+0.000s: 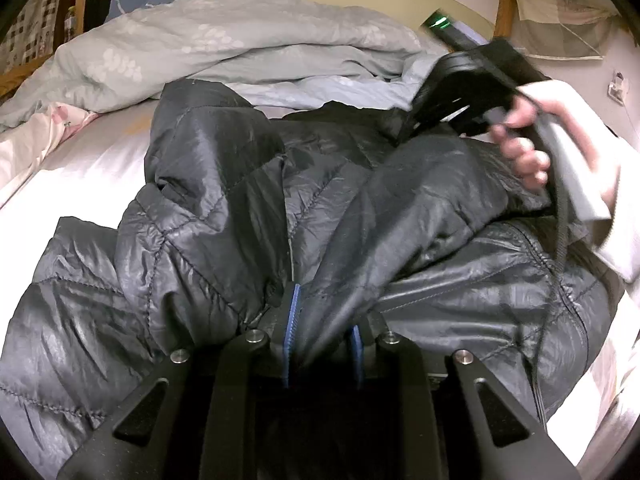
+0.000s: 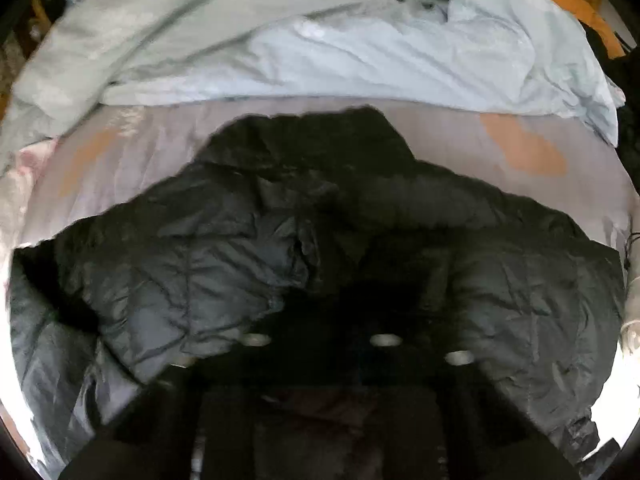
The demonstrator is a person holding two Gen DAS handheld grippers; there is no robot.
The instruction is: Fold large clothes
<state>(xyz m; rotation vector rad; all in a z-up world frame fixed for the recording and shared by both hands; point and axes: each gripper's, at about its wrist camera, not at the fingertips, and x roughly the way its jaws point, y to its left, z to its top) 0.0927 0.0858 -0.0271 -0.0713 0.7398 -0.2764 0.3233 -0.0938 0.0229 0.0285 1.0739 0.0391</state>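
One puffy, slippery jacket [image 1: 224,216] lay soft; your left gripper [image 1: 322,344] pinched its edge, your right gripper [image 1: 476,92] unclear.

We see a bed [image 2: 400,128] with a pale sheet. On it lie a dark puffy jacket [image 2: 520,280] and, behind, a rumpled grey-blue quilt [image 2: 280,52].

Left gripper [image 1: 322,340]: blue-padded fingers [image 1: 295,320] closed on a fold of cloth. Right gripper [image 1: 472,80]: at 2 o'clock in the left view, raised, gripped by right hand [image 1: 524,148]; finger state unreadable.
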